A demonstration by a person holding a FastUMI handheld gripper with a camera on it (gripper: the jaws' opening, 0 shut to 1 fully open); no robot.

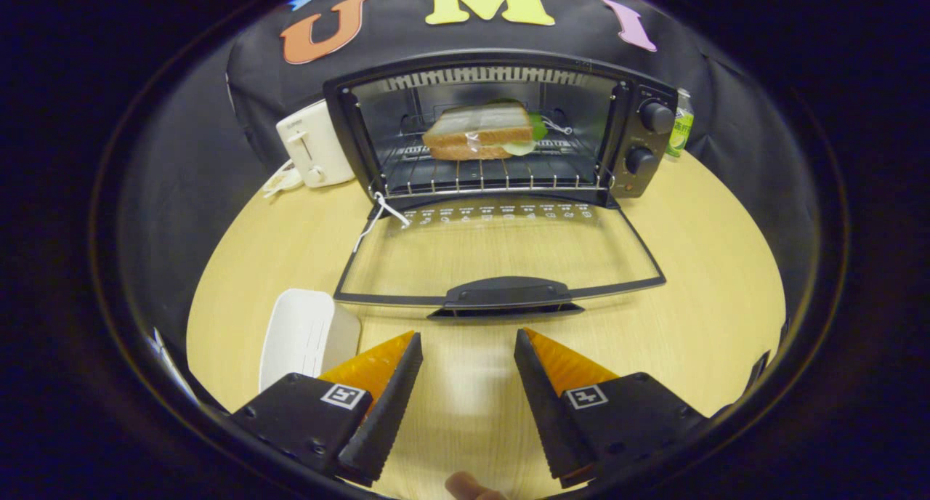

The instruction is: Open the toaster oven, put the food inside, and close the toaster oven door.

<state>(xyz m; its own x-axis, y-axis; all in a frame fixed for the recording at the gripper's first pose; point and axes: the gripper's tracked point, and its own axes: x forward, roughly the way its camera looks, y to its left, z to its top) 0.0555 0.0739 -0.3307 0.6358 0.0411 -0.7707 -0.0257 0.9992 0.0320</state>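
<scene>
2 fingers of my gripper point(468, 347) stand spread apart with nothing between them, only bare counter point(697, 318) below. Just ahead of the fingertips lies the handle point(507, 295) of the toaster oven door point(501, 256), which is folded fully down onto the counter. Beyond it the toaster oven point(501, 129) is open, and I see the sandwich point(479, 131) resting on the wire rack point(494, 173) inside. 2 knobs sit on its right panel. A white toaster point(314, 145) stands left of the oven, a green can point(680, 124) right of it, and a white dish point(306, 334) lies just beside my left finger.
</scene>
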